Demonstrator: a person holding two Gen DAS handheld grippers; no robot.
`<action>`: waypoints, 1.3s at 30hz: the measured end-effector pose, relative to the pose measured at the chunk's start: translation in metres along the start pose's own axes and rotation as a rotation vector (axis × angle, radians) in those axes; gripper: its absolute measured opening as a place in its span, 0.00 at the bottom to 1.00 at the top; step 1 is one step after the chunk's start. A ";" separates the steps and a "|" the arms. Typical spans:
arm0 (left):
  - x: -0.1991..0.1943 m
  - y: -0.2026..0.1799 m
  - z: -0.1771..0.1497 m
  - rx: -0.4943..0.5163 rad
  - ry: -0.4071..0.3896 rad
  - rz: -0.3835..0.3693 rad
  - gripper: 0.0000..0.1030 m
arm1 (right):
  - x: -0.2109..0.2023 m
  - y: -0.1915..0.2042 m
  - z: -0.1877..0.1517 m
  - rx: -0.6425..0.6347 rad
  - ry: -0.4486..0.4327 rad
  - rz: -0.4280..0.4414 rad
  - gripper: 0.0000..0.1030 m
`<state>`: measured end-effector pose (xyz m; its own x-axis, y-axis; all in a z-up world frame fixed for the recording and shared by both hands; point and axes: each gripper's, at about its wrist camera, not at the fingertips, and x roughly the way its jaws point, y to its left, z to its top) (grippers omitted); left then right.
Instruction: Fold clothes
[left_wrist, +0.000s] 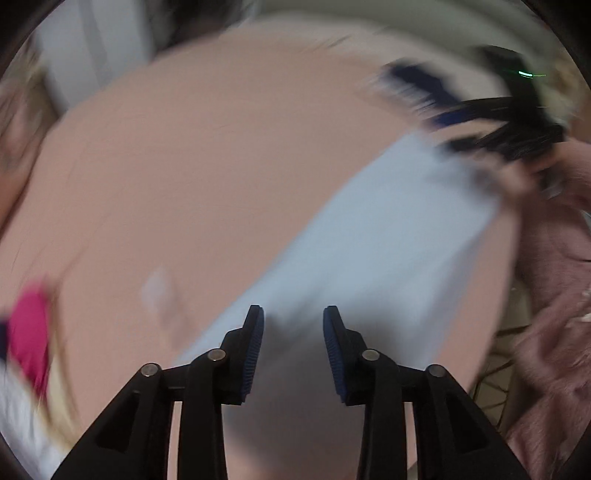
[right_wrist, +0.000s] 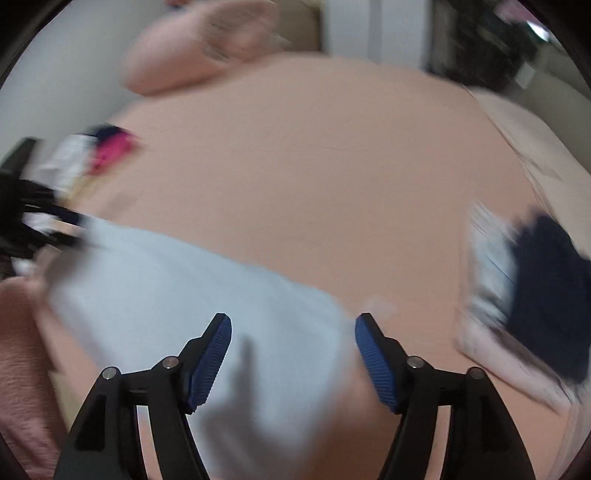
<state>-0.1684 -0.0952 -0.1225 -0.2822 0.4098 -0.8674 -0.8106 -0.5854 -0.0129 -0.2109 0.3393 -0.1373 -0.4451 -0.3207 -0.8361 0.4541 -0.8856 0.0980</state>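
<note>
**Pale blue cloth lies flat on the bed, both grippers released**

The left gripper (left_wrist: 293, 321) hangs over the pale blue cloth (left_wrist: 369, 251), jaws apart, gripping nothing. The cloth lies spread on the peach bedsheet (left_wrist: 184, 166). The right gripper (right_wrist: 293, 328) hovers at its other end, jaws wide and empty. Further right sits a dark navy pile of clothes (right_wrist: 546, 291), blurred.

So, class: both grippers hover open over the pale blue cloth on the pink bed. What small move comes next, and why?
Probably lower the right gripper onto the pale blue cloth's near edge and pinch: its fingers hold nothing.
</note>
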 end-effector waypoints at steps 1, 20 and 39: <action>0.010 -0.021 0.008 0.052 -0.015 -0.029 0.52 | -0.003 0.018 0.004 -0.032 -0.035 0.054 0.68; 0.057 -0.034 0.035 0.194 0.064 -0.067 0.72 | 0.006 0.002 -0.004 -0.441 0.001 0.137 0.76; 0.020 0.046 0.017 0.006 -0.005 -0.138 0.78 | -0.018 -0.126 -0.030 -0.284 -0.057 0.099 0.88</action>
<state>-0.2200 -0.1015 -0.1319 -0.1698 0.4895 -0.8553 -0.8451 -0.5188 -0.1292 -0.2374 0.4666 -0.1510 -0.4272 -0.4260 -0.7975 0.6914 -0.7223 0.0155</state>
